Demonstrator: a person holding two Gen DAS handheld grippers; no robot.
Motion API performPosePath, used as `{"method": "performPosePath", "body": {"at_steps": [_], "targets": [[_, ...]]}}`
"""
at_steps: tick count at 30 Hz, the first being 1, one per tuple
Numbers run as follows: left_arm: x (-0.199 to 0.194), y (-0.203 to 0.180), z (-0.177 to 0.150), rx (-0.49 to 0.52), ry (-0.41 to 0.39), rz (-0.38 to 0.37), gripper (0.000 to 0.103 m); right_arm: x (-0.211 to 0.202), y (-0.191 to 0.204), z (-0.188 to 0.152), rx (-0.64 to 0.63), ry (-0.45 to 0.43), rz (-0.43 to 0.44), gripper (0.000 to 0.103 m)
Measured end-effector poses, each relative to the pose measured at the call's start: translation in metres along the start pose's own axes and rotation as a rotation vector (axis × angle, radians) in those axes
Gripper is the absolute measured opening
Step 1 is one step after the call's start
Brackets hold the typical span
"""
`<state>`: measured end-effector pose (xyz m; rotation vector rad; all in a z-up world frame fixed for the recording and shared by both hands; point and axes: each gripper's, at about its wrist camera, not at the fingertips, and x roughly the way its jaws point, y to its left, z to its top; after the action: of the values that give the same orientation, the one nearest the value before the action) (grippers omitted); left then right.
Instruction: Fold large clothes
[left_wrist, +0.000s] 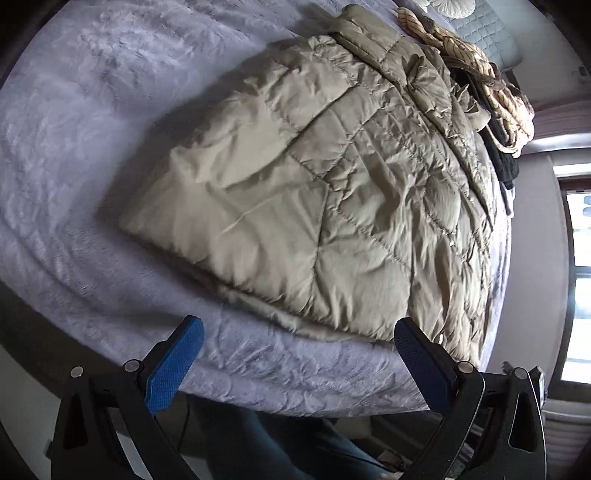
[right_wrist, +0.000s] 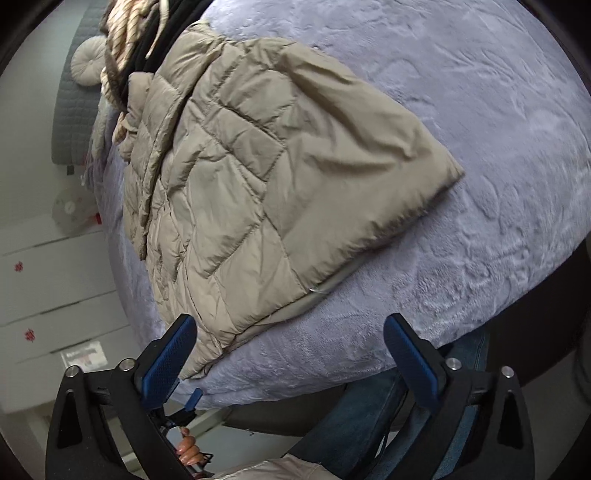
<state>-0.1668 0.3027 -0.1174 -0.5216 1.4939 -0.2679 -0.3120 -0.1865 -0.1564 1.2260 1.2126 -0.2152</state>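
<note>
A beige quilted puffer coat (left_wrist: 314, 192) lies partly folded on the lavender bed cover (left_wrist: 92, 129), its smooth lining panel turned over on top. It also shows in the right wrist view (right_wrist: 258, 177). My left gripper (left_wrist: 295, 350) is open and empty, just above the bed's near edge, close to the coat's hem. My right gripper (right_wrist: 291, 347) is open and empty, near the coat's lower corner at the bed edge (right_wrist: 314, 369).
A pile of striped and black clothes (left_wrist: 491, 92) lies at the coat's far end, also in the right wrist view (right_wrist: 140, 40). A round cushion (right_wrist: 86, 61) and grey headboard (right_wrist: 70, 122) stand beyond. White drawers (right_wrist: 55, 295) stand beside the bed. A window (left_wrist: 580, 288) is on the right.
</note>
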Motion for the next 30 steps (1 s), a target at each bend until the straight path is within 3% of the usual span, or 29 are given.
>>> {"method": "performPosePath", "body": {"at_steps": [9, 21, 23, 24, 25, 26, 27, 28, 30], "targets": [[0.031, -0.015, 0.032, 0.009, 0.011, -0.084, 0.103, 0.005, -0.010, 0.004, 0.080, -0.053, 0.070, 0.098], [0.041, -0.016, 0.041, 0.059, 0.055, -0.096, 0.100, 0.041, -0.022, 0.027, 0.227, -0.133, 0.178, 0.098], [0.039, -0.016, 0.044, 0.074, 0.055, -0.090, 0.071, 0.044, -0.020, 0.026, 0.248, -0.146, 0.218, 0.089], [0.039, -0.017, 0.046, 0.081, 0.064, -0.096, 0.058, 0.045, -0.020, 0.025, 0.261, -0.147, 0.230, 0.074], [0.040, -0.016, 0.047, 0.090, 0.072, -0.102, 0.032, 0.047, -0.020, 0.024, 0.273, -0.146, 0.234, 0.057], [0.038, -0.016, 0.050, 0.103, 0.078, -0.110, 0.018, 0.049, -0.019, 0.023, 0.282, -0.147, 0.231, 0.045], [0.035, -0.014, 0.051, 0.111, 0.074, -0.118, 0.017, 0.050, -0.019, 0.021, 0.285, -0.148, 0.216, 0.018], [0.028, -0.016, 0.053, 0.121, 0.060, -0.133, 0.017, 0.050, -0.018, 0.019, 0.285, -0.152, 0.207, 0.011], [0.012, -0.021, 0.056, 0.147, 0.025, -0.160, 0.017, 0.044, -0.013, 0.017, 0.259, -0.165, 0.220, 0.010]]}}
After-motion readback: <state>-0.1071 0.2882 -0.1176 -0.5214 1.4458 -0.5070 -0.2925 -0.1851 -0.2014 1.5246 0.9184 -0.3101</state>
